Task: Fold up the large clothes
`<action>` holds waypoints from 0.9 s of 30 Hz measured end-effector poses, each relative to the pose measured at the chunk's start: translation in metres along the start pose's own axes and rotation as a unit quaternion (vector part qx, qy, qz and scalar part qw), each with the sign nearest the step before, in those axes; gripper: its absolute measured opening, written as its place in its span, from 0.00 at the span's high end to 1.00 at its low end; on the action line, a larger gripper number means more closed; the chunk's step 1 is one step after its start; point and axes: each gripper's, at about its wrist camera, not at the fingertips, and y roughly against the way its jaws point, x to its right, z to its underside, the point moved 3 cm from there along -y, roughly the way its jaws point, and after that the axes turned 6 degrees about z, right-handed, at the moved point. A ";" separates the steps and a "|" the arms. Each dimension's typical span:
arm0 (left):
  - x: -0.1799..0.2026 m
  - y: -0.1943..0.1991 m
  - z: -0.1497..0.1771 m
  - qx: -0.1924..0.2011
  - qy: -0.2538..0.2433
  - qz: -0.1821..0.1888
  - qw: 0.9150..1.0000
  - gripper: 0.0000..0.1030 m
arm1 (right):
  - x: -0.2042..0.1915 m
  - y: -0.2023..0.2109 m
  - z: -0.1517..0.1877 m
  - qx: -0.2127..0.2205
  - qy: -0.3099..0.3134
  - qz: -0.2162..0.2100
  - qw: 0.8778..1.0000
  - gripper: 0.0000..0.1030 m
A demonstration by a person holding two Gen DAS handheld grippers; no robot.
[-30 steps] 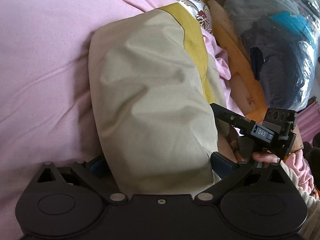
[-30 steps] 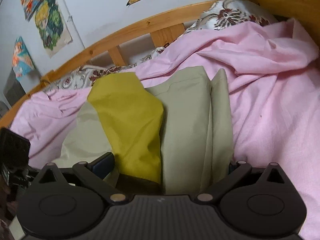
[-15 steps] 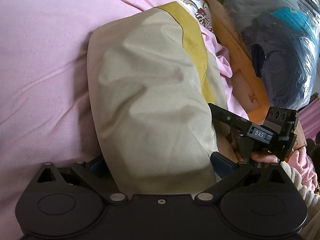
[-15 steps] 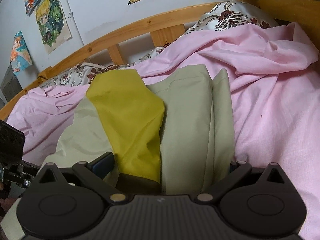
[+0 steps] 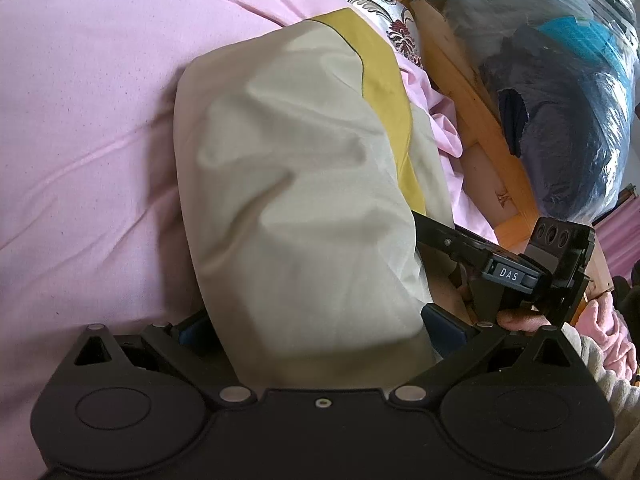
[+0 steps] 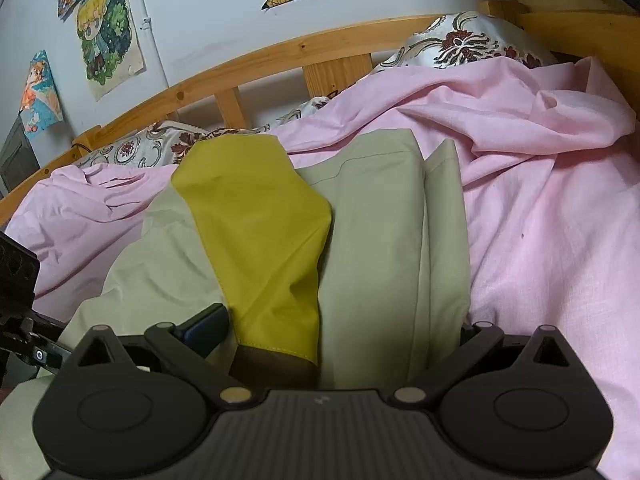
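- Step in hand, by my read: mid-fold. The garment (image 5: 304, 200), beige w/ a yellow panel (image 6: 260, 240), lay lengthwise on the bed's pink sheet (image 5: 88, 140), already narrowed into a long strip; near end was gathered up btwn both claws.
- Left claw (image 5: 320, 328): jaws stood fairly wide, beige cloth bunched btwn them & filling the gap. Couldn't tell if the pads actually pinched it or the cloth just draped over.
- Right claw (image 6: 344, 340): same story – cloth, incl. a brown hem (image 6: 272, 368), ran down btwn the jaws; left pad (image 6: 208, 322) showed beside the fabric, right one hidden. Grip: can't tell.
- Right claw also showed in left view (image 5: 516, 272), just beside the garment's right edge, a hand (image 5: 516, 322) on it.
- Next move prob calls for: both claws keeping the near end level, carrying it fwd over the far end by the wooden bed rail (image 6: 280, 52), laying it down w/o dragging the sheet.
- Containers: one clear plastic bag (image 5: 560, 100) past the bed frame, stuffed w/ dark & teal clothes, well apart from the garment.
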 end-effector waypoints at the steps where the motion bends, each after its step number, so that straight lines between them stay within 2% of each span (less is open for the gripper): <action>1: 0.000 0.000 0.000 -0.001 0.001 0.000 1.000 0.01 | 0.000 0.000 0.000 0.000 0.001 0.001 1.000 0.00; 11: -0.002 -0.010 -0.014 -0.050 0.011 -0.002 0.999 0.01 | -0.008 0.001 -0.007 -0.020 -0.001 0.017 1.000 0.00; 13: -0.001 -0.012 -0.014 -0.053 0.010 -0.007 0.999 0.02 | -0.010 0.001 -0.007 -0.019 0.003 0.026 0.999 0.05; 16: 0.000 -0.014 -0.014 -0.054 0.015 -0.013 0.998 0.05 | -0.016 0.007 -0.008 -0.013 0.008 0.032 0.999 0.22; 18: 0.001 -0.014 -0.016 -0.055 0.017 -0.019 0.998 0.08 | -0.022 0.012 -0.007 -0.011 0.014 0.031 0.999 0.38; 19: 0.002 -0.014 -0.017 -0.053 0.018 -0.022 0.998 0.10 | -0.026 0.014 -0.007 -0.010 0.019 0.034 0.999 0.42; 20: 0.003 -0.013 -0.017 -0.052 0.018 -0.024 0.998 0.13 | -0.029 0.015 -0.007 -0.009 0.023 0.035 0.999 0.50; 21: 0.005 -0.012 -0.017 -0.050 0.017 -0.027 0.998 0.15 | -0.031 0.017 -0.008 -0.007 0.023 0.036 0.999 0.65; 24: 0.009 -0.006 -0.017 -0.043 0.009 -0.029 0.999 0.25 | -0.030 0.022 -0.010 -0.004 -0.005 0.039 0.999 0.80; 27: 0.016 0.001 -0.020 -0.040 0.006 -0.033 0.999 0.35 | -0.036 0.028 -0.012 0.004 -0.006 0.035 0.999 0.86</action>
